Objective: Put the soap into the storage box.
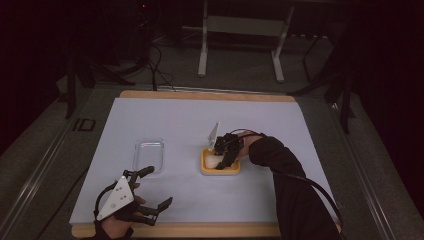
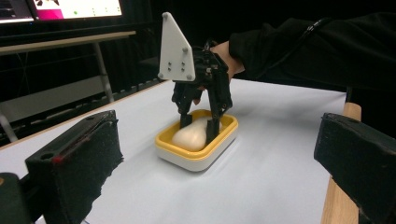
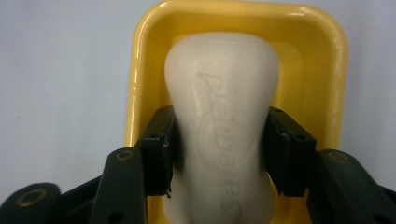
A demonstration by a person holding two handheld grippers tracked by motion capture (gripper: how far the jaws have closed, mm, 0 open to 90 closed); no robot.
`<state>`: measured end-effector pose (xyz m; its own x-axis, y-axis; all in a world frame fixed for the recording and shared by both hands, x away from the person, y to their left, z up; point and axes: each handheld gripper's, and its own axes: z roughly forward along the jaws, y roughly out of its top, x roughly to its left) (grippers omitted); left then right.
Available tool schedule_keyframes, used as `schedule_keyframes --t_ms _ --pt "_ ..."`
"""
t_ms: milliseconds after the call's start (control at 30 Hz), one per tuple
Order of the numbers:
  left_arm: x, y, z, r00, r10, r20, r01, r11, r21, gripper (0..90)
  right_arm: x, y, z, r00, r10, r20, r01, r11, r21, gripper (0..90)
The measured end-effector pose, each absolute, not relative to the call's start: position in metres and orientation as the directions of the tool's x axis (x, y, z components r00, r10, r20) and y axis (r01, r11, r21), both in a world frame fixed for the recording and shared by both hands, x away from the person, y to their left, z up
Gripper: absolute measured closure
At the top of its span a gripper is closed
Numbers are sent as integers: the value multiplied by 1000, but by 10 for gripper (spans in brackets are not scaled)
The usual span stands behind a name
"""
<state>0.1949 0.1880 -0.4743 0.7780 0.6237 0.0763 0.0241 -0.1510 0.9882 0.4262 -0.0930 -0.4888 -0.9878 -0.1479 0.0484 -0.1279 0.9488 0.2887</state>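
Straddling the bar of soap point(image 3: 222, 126) across its narrow waist, the right gripper point(image 3: 219, 154) is closed on it inside the yellow soap dish point(image 3: 322, 74); the bar's long axis runs between the jaws. The left gripper point(image 1: 150, 189) is held wide open, well apart.

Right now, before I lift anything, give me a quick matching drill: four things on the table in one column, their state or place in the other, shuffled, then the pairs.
Things:
1. soap
2. yellow dish
3. clear lid
4. left gripper

States:
A. open, near the table's front edge
B. lies bare on the mat, left of the dish
C. held between the right gripper's jaws
D. holds the soap

Pairs: 1-C, 2-D, 3-B, 4-A
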Motion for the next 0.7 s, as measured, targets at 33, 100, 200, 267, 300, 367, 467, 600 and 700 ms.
schedule_keyframes --t_ms 33,100,200,267,300,367,467,600,700 --pt "195 188 -474 778 624 76 24 -150 988 8 426 -93 -489 -988 -141 56 -119 951 285 477" --pt "195 188 -474 777 625 77 24 -151 988 8 427 -92 -487 -989 -126 73 -99 950 297 465" --pt "195 188 -474 777 625 78 22 -151 988 8 427 -93 -482 -990 -127 59 -103 946 307 458" --pt "195 188 -474 776 625 78 22 -151 988 8 426 -95 -476 -992 -116 45 -96 943 319 458" --pt "195 188 -474 776 625 78 23 -151 988 8 426 -96 -472 -993 -113 43 -93 939 331 457" --pt "195 187 -474 778 624 78 24 -153 988 8 425 -99 -465 -994 -103 18 -91 936 339 456" --pt "195 187 -474 778 624 77 25 -154 988 8 422 -104 -454 -996 -88 -3 -84 932 353 432" --pt "195 187 -474 776 626 77 26 -154 988 7 420 -112 -443 -998 -61 -32 -69 926 370 415" --pt "196 187 -475 775 627 77 27 -154 988 8 416 -116 -436 -998 -33 -49 -49 926 375 391"
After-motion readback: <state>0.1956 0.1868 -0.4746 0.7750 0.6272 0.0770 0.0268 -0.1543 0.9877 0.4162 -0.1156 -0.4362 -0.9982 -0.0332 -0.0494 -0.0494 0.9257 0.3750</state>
